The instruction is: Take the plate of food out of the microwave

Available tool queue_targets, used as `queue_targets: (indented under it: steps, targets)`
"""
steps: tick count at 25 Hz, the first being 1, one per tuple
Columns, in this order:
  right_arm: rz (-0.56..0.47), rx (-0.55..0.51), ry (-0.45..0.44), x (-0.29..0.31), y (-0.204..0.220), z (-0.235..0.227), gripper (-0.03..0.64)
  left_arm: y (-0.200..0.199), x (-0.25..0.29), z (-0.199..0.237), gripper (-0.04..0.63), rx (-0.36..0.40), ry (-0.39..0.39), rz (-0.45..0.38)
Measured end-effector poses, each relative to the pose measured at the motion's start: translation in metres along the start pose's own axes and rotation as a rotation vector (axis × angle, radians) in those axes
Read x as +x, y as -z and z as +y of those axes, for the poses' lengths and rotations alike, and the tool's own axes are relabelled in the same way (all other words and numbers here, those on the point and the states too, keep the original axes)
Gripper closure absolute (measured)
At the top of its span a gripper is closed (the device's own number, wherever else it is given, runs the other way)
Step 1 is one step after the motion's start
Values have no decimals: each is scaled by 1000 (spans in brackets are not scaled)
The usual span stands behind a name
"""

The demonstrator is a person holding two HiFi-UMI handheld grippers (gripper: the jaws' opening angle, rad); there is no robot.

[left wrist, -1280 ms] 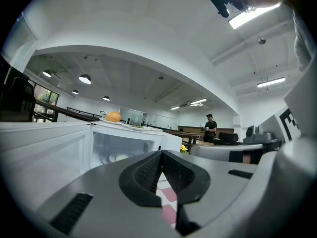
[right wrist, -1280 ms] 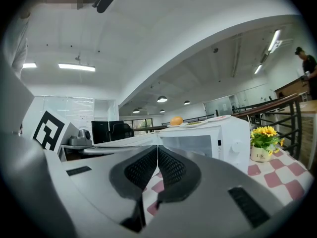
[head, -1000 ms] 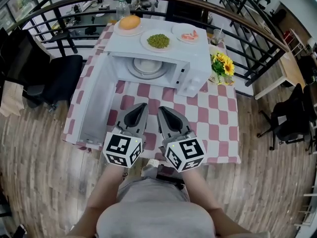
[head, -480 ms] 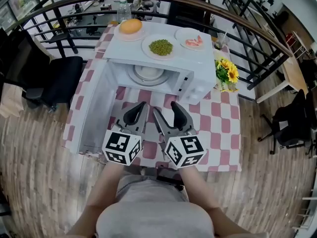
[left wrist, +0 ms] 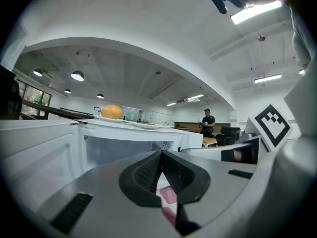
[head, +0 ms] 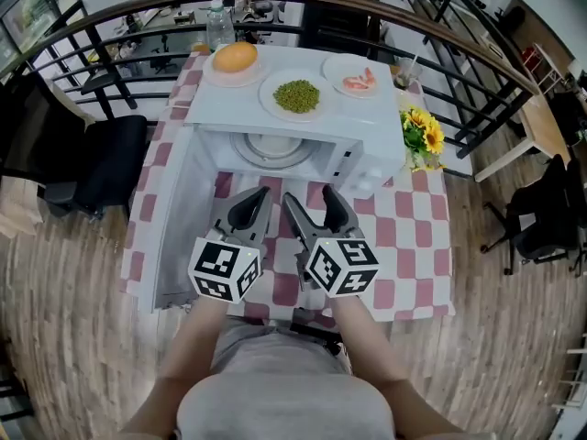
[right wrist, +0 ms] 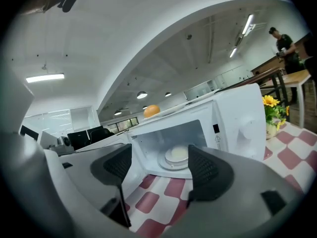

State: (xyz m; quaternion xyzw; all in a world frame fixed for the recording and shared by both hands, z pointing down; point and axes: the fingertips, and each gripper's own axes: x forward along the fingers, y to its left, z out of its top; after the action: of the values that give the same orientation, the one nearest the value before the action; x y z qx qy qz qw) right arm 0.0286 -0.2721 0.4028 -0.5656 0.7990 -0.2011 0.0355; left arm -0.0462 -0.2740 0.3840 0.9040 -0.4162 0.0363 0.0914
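Looks down from the head on the left gripper [head: 252, 202] and the right gripper [head: 310, 200], held side by side over the checked tablecloth [head: 413, 246] and both aimed at the open microwave [head: 371, 145] just ahead of their tips. Finds the plate of food [head: 275, 147] inside the oven, on the turntable, straight ahead of both grippers and apart from them. Puts the swung-out door [head: 174, 218] to the left of the left gripper. Shows three dishes farther ahead on top of the microwave: a dish of peas [head: 296, 96], a dish with round orange food [head: 236, 59] and a dish with pink food [head: 356, 79]. Places the yellow flowers [head: 422, 136] ahead and to the right of the right gripper. Turns to the left gripper view: shows that gripper's jaws pressed together with nothing between them, the microwave ahead and the right gripper close at the right. Catches a person [left wrist: 208, 123] standing far off ahead. Turns to the right gripper view: shows those jaws wide apart and opening, with nothing between the pads. Frames the plate of food in the gap, well ahead and untouched inside the oven.
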Motion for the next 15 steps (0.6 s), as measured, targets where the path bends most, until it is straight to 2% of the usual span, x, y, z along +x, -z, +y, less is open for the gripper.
queue_targets:
  steps: [5,9,15]
  targets:
    - [50,115,42,23,17,-13,267,-2,10,14,594,3,0,1]
    - [64,256,96,44,33,-27,267,-2,18,25,594,7,-8,1]
    - [59,390,179,75,56,-41,267,3,21,37,594,-11,-22,7]
